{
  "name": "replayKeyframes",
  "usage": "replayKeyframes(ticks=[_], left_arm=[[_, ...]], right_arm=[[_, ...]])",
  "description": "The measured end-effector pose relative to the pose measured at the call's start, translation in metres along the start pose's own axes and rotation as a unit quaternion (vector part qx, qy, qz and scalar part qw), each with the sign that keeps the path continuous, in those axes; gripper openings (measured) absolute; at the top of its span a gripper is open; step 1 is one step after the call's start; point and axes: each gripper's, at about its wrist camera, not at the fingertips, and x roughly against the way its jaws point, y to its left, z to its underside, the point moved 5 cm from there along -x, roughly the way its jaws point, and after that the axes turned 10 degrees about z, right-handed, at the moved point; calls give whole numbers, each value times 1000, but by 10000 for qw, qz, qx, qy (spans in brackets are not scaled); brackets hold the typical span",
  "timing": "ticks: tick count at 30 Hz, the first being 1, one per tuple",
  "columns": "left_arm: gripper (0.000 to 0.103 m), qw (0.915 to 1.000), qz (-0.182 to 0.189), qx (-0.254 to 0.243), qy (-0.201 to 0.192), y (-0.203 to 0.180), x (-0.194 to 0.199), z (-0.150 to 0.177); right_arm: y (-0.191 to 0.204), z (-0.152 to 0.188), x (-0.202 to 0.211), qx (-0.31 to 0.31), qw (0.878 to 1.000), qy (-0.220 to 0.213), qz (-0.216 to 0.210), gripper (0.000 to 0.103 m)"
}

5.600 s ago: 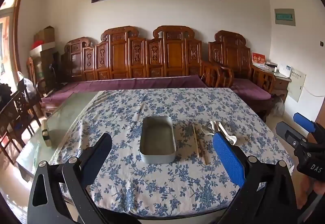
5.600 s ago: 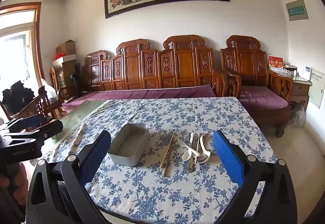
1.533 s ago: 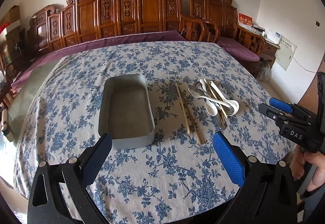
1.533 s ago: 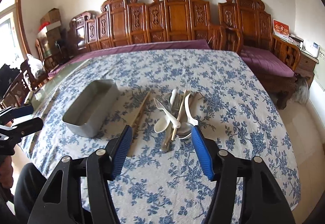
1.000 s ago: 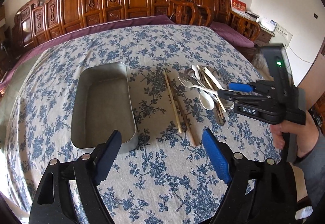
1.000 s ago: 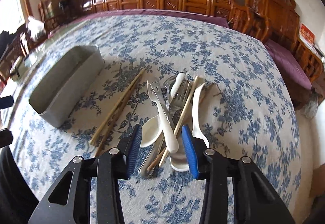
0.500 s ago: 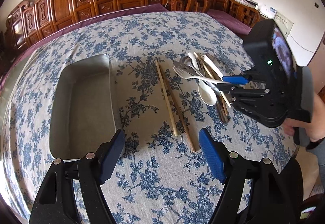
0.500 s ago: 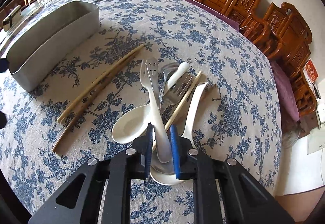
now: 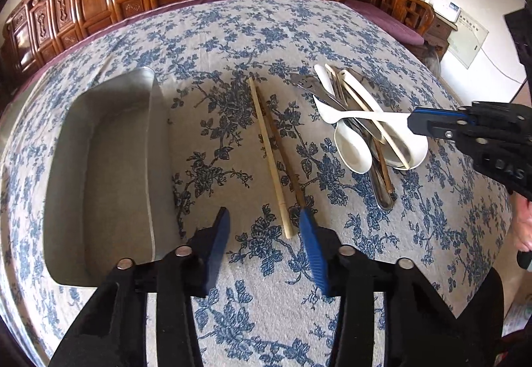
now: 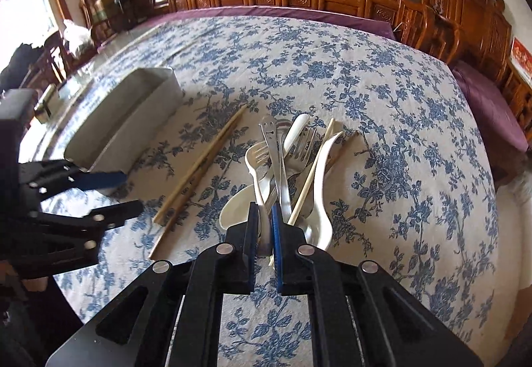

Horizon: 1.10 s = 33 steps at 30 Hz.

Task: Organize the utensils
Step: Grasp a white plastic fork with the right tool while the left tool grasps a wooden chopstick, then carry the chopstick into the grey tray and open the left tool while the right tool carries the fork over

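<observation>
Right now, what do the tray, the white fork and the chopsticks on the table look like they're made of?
Tray: dull grey metal, brushed, with a thin bright rim; probably steel or aluminium.
White fork, held in the right claw: smooth, opaque, slightly glossy; likely plastic, possibly melamine.
Chopsticks: one pale, one darker brown, matte; likely bamboo or wood.

One metal tray (image 9: 99, 167) is counted, with two chopsticks (image 9: 269, 157) just to its right and, farther right of it, a pile in which two white spoons (image 9: 352, 152), one white fork (image 10: 256, 154) and one pale chopstick (image 10: 312, 167) are made out, the overlapping metal pieces being left uncounted.
</observation>
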Motion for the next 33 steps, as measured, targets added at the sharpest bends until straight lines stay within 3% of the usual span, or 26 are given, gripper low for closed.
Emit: replayKeyframes(ticks=[10, 13, 14, 15, 21, 33], left_arm=[[24, 9994, -68, 84, 315, 1, -33, -2], [23, 9995, -169, 23, 255, 1, -37, -4], [17, 9995, -203, 31, 244, 1, -37, -4], [4, 9994, -221, 70, 240, 3, -37, -5], [4, 9996, -184, 45, 194, 8, -23, -2], [4, 9989, -90, -10, -461, 24, 62, -2]], right_arm=[[-1, 8, 16, -420, 9983, -261, -297, 9], [-2, 8, 22, -515, 9975, -358, -320, 9], [-2, 8, 24, -547, 9972, -387, -320, 9], [-2, 8, 26, -566, 9971, -408, -298, 9], [0, 10, 32, -572, 9972, -420, -220, 9], [23, -7, 53, -443, 9967, -675, -54, 9]])
